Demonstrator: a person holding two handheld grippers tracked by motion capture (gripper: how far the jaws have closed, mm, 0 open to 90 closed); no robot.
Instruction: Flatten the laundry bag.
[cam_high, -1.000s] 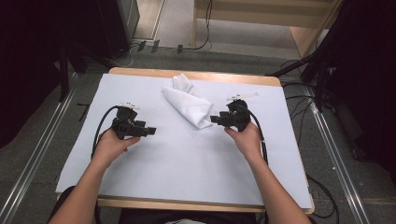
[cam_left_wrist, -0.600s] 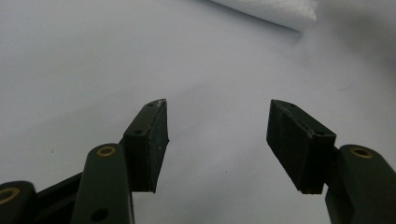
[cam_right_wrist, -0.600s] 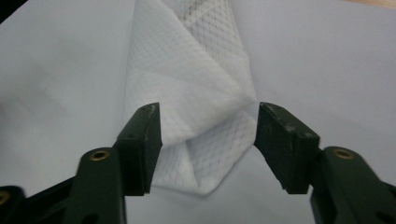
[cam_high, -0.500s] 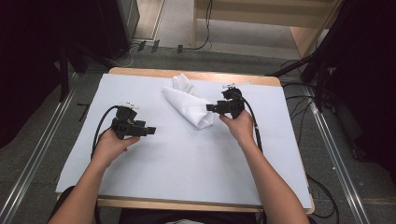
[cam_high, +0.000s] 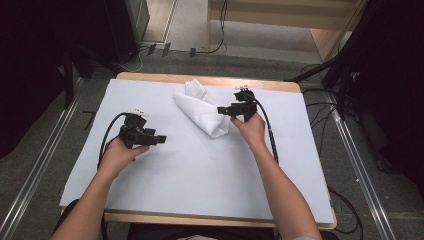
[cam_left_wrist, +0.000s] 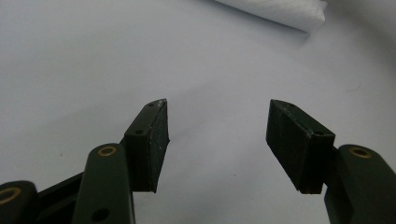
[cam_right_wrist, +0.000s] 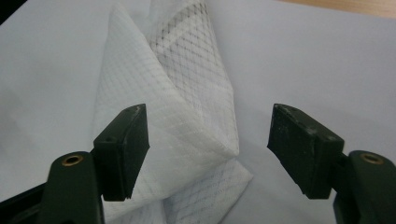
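You are holding your left gripper (cam_high: 159, 138) over the bare white sheet (cam_high: 190, 175) on the table, jaws apart with nothing between them, well apart from the cloth. The white cloth (cam_high: 202, 111) is lying folded and partly bunched near the far edge of the sheet, about midway across. Your right gripper (cam_high: 221, 110) is reaching over its right edge; its jaws have just been opening and are standing wide, gripping nothing. Judging by that, no grasp is made yet, and the handling of the cloth is still ahead.
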